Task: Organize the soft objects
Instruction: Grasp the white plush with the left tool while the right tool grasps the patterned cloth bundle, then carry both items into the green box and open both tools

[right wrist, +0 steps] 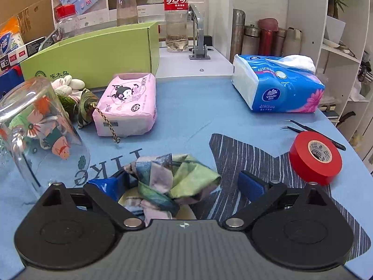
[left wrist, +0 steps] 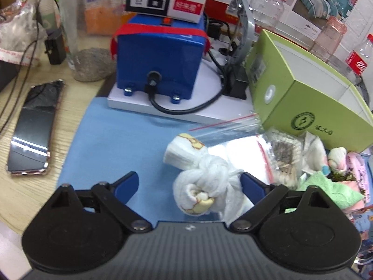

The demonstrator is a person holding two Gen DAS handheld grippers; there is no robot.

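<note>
Left wrist view: left hand-held gripper [left wrist: 190, 183] w/ jaws spread wide; knotted white towel [left wrist: 205, 184] lies on the blue mat [left wrist: 116, 140] between the blue fingers [left wrist: 127, 183], nearer the right-side finger & seemingly touching it, well apart from the other; nothing clamped. Clear zip bag [left wrist: 235, 149] just behind the towel; green cloth [left wrist: 326, 191] & other small soft items heaped at right beside the green box [left wrist: 314, 98]; blue unit [left wrist: 158, 58] on a white base further back; phone [left wrist: 32, 128] on the wooden surface [left wrist: 70, 93] at left.

Right wrist view: right hand-held gripper [right wrist: 183, 184] also wide; crumpled patchwork cloth [right wrist: 172, 182] sits between its fingers [right wrist: 250, 184], pressed against the left-side finger, clear gap to the right-side one; not gripped. Overturned glass mug [right wrist: 39, 135] near at left; pink tissue pack [right wrist: 127, 105] behind centre-left w/ small plush items [right wrist: 70, 86] beside it, against the green box; blue tissue pack [right wrist: 275, 86] behind right; red tape roll [right wrist: 316, 157] at right, tweezers [right wrist: 310, 130] just behind it.
</note>
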